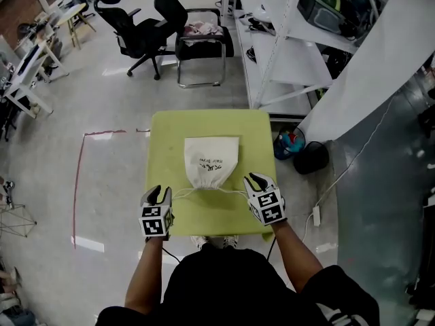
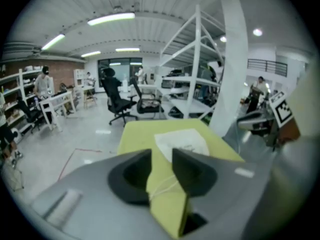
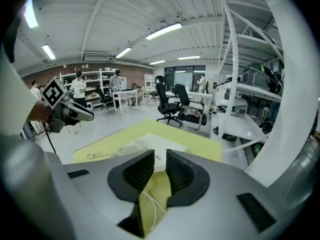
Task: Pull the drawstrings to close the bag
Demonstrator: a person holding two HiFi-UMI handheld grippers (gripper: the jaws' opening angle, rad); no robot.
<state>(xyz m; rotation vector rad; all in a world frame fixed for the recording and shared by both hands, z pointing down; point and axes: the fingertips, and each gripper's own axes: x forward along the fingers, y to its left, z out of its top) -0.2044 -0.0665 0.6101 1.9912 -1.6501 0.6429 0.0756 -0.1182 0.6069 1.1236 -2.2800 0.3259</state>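
Head view. Shows a yellow-green desk (image 1: 163,148) with a cream drawstring bag (image 1: 211,160) lying flat at its middle, gathered mouth toward the near edge. Two white cords out of that mouth: left drawstring (image 1: 182,193) running to the left hand-held gripper (image 1: 158,194), right drawstring (image 1: 236,192) to the right hand-held gripper (image 1: 257,180). Both grippers over the near edge of the desk, one at each side of the bag's mouth. Beyond the far edge, black office chairs (image 1: 139,26); at far right, a white shelf rack (image 1: 292,46).

Left gripper view. Looks along the left hand-held gripper (image 2: 161,156): jaws partly open, a clear gap between the pads. Left drawstring (image 2: 163,186) crossing that gap low down, near the throat, not pinched. Farther off, the bag (image 2: 182,143) on the desk (image 2: 140,134).

Right gripper view. Looks along the right hand-held gripper (image 3: 160,159): jaws near each other but not closed, a narrow gap left between them. Right drawstring (image 3: 154,207) looping loose inside that gap, pads not pressing on it. Just ahead, the bag (image 3: 145,145) on the desk (image 3: 200,141); far left, the left hand-held gripper (image 3: 82,114).
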